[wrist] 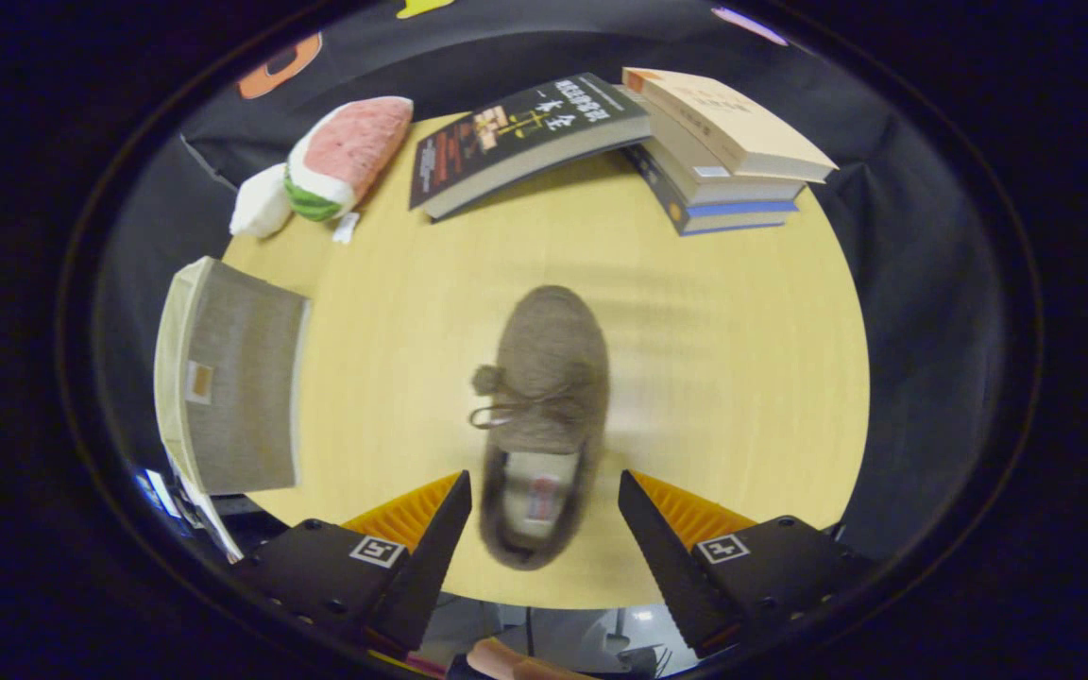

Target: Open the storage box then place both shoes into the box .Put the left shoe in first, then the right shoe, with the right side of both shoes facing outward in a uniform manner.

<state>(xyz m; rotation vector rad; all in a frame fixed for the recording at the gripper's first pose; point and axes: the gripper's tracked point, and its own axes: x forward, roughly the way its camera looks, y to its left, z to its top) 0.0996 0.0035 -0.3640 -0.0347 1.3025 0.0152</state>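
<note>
One brown shoe (544, 416) lies on the tabletop (723, 378), its heel end sitting between the jaws and its toe pointing straight away from them, so its long axis runs in line with the gripper (544, 505). Both jaws stand spread wide, clear of the shoe's sides, gripping nothing. Off to the left, the storage box (228, 378) rests near the tabletop's edge, well apart from the shoe.
</note>
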